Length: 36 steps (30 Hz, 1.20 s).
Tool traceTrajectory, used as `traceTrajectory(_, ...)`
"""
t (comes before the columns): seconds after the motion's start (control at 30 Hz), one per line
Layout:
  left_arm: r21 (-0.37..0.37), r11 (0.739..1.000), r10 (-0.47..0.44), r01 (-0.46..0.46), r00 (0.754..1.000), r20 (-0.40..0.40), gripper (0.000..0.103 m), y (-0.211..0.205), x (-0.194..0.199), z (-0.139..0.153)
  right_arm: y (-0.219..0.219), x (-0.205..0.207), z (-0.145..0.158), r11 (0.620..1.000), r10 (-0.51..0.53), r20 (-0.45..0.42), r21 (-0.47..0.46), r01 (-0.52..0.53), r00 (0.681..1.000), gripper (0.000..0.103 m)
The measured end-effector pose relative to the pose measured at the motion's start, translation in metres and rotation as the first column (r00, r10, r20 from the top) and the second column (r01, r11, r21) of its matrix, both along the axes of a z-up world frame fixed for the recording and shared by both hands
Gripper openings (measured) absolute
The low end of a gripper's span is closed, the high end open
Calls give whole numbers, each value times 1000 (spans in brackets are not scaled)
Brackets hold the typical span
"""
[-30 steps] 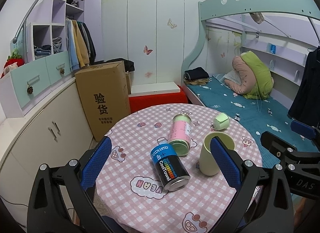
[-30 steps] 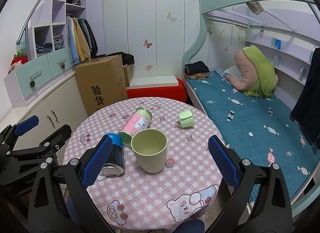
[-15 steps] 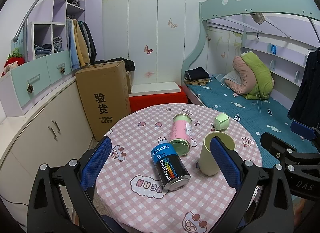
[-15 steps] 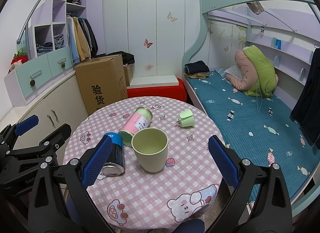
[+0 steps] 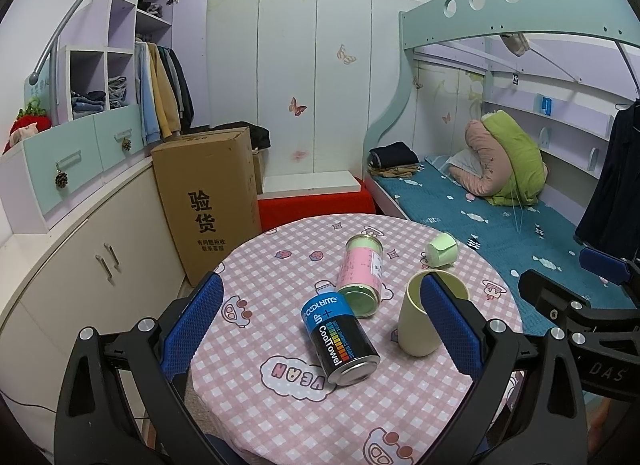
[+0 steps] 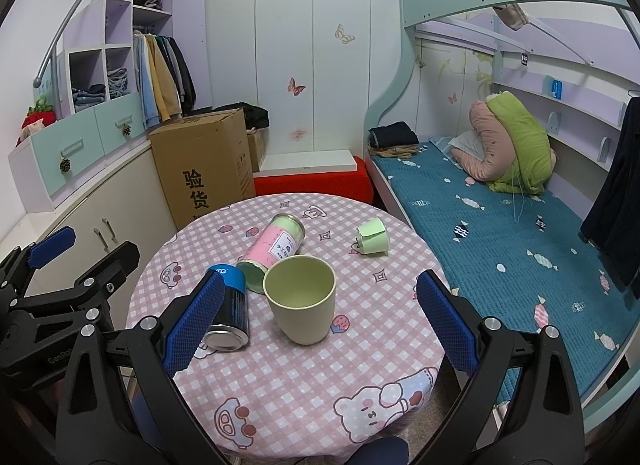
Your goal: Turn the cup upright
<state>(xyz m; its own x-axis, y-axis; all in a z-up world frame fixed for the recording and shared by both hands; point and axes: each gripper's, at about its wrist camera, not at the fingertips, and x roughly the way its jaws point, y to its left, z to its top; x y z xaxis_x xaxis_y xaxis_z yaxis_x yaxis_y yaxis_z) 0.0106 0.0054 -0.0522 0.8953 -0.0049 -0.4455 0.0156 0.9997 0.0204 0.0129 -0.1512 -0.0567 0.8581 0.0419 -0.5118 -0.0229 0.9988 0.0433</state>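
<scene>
A pale green cup (image 6: 301,299) stands upright, mouth up, on the round pink checked table (image 6: 304,381); it also shows in the left wrist view (image 5: 420,323), partly behind a blue pad. My right gripper (image 6: 320,321) is open and empty, hovering just in front of the cup. My left gripper (image 5: 320,325) is open and empty, above the table's near left side. A small green cup (image 6: 373,236) lies on its side at the far right; it also shows in the left wrist view (image 5: 442,250).
A blue and black can (image 5: 340,339) and a pink tin (image 5: 360,275) lie on their sides left of the cup. A cardboard box (image 5: 208,201), cabinets (image 5: 80,265) and a bunk bed (image 5: 500,217) surround the table.
</scene>
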Motion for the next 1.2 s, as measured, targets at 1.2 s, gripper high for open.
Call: traceTrajectory(1.2,-9,1000,0,0,1000,-14,95,2,2,-3,2,-2,4,1000,3,7,-1,-3,1000,97)
